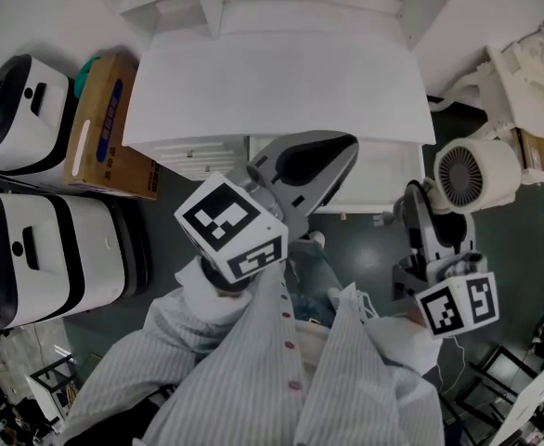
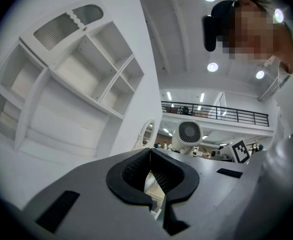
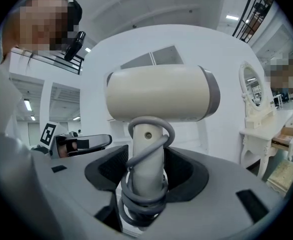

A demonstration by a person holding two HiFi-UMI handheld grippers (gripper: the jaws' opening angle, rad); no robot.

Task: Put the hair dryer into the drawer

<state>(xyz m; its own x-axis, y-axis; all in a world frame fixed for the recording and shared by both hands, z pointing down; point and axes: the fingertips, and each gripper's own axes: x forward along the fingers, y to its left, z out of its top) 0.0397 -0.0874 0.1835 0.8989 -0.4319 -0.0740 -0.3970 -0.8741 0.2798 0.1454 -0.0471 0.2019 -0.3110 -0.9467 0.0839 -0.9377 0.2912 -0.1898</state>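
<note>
Nearest, a striped shirt sleeve runs up to the left gripper. Its fingers are closed together on nothing and point at the front edge of a white cabinet. The right gripper has its fingers clamped on the handle of the hair dryer and holds it in the air, just off the cabinet's right corner and above the dark floor. The floor between the person and the cabinet lies open.

The hair dryer has a cream barrel with a grey band at one end, a round slatted grille at the rear and a grey cord looped round its handle. Each gripper's cube carries black-and-white square markers.

Left of the cabinet stands a cardboard box with blue print too small to read. Farther right, a white dressing table has a drawer pulled partly out.
</note>
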